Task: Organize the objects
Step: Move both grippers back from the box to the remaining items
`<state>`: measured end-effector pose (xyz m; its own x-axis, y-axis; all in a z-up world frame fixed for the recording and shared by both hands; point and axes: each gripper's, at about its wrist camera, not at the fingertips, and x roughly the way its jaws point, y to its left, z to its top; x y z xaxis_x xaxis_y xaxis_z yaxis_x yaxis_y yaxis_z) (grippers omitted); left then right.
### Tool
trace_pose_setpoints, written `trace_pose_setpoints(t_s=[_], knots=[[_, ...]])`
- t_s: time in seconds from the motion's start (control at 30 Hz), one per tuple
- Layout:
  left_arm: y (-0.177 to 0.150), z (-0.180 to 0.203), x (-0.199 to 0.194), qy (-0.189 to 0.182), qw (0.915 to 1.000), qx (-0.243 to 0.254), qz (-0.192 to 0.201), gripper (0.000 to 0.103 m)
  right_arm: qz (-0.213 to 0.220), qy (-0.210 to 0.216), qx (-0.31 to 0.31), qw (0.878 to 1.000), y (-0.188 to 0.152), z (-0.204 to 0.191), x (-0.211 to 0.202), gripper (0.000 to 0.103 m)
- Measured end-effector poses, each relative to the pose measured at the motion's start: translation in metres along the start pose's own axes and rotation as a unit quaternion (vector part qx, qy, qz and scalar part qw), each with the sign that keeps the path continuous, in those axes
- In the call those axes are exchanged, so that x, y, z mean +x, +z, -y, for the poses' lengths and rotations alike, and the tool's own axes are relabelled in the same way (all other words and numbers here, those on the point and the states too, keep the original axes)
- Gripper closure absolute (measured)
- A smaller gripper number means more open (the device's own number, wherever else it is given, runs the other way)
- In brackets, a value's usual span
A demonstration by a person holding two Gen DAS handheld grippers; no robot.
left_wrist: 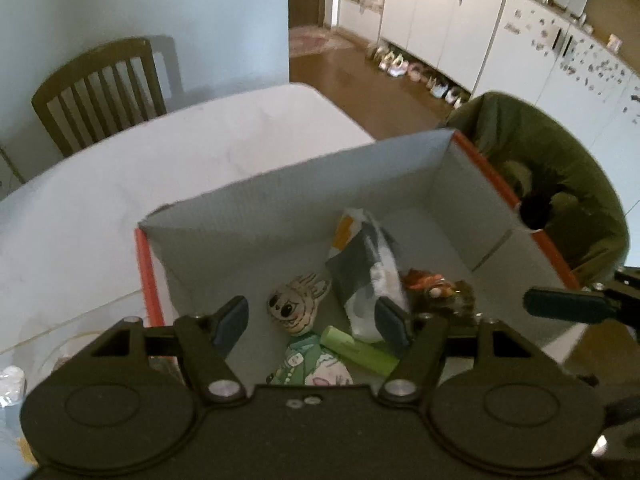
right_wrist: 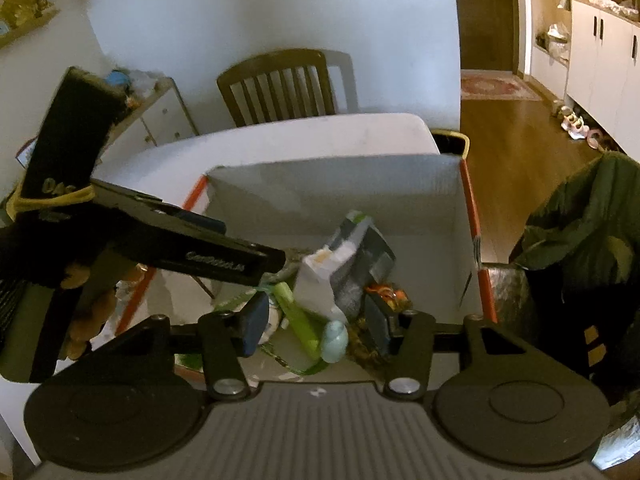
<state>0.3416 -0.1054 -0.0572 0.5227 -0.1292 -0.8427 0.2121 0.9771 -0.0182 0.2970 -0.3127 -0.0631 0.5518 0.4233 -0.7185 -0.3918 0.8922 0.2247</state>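
We are holding left gripper and right gripper over cardboard box, both jaws spread, empty. Doll, green tube, tissue pack lying near box's near wall. Keeping pads clear while rising.

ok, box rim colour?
Orange-red rim on the box; clearest in the left wrist view.

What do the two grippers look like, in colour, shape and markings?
Both are black plastic. The left gripper and the right gripper each have two dark blue-grey pads on angled links with silver screws, above two round discs. Seen from the right wrist camera, the left one's long side bar carries pale lettering, too blurred to read, and a yellow band wraps its handle.
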Motion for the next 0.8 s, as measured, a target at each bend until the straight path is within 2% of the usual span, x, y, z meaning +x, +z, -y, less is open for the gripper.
trace_pose_setpoints(t_s=[0.1,0.2,0.53,0.8], knots=[[0.01,0.01,0.001,-0.003,0.9998,0.001,0.017,0.028,0.007,0.004,0.001,1.0,0.002,-0.001,-0.009,0.05],[0.003,0.007,-0.016,-0.007,0.9994,0.0,0.034,0.028,0.013,0.004,0.0,1.0,0.001,-0.002,-0.017,0.047],[-0.024,-0.008,-0.064,-0.016,0.9971,-0.008,0.073,0.025,0.035,0.005,-0.006,0.999,-0.003,-0.017,-0.038,0.047],[-0.042,-0.022,-0.093,-0.012,0.9945,-0.01,0.103,0.017,0.047,0.006,-0.007,0.999,-0.006,-0.037,-0.049,0.037]])
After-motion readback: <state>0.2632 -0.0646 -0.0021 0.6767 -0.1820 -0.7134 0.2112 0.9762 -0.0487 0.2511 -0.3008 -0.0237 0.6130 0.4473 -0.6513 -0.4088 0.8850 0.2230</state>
